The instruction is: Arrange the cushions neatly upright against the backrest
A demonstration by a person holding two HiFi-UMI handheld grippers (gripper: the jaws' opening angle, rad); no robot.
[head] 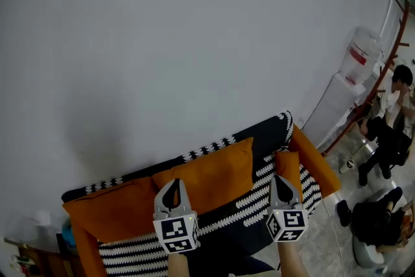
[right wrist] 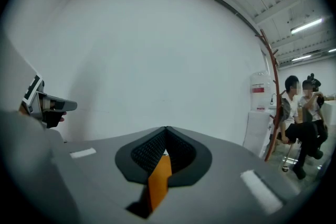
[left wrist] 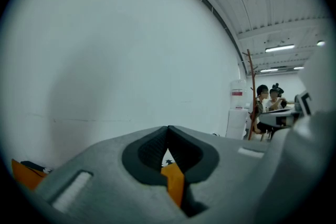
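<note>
A sofa (head: 259, 201) with a black-and-white patterned cover stands against the white wall. Orange cushions lean on its backrest: a wide one at the left (head: 113, 207), a wide one in the middle (head: 217, 172) and a small one at the right (head: 289, 168). My left gripper (head: 174, 183) hovers in front of the gap between the two wide cushions, jaws shut and empty. In front of the small cushion, my right gripper (head: 279, 178) is likewise shut on nothing. In the left gripper view (left wrist: 168, 128) and the right gripper view (right wrist: 166, 129) the jaw tips meet, with an orange sliver behind them.
The sofa has orange armrests, right (head: 316, 162) and left (head: 81, 240). A water dispenser (head: 350, 74) and a wooden coat stand (right wrist: 270, 92) are right of the sofa. People sit at the far right (head: 389, 123), one lower down (head: 373, 220). A small table (head: 26, 253) is at bottom left.
</note>
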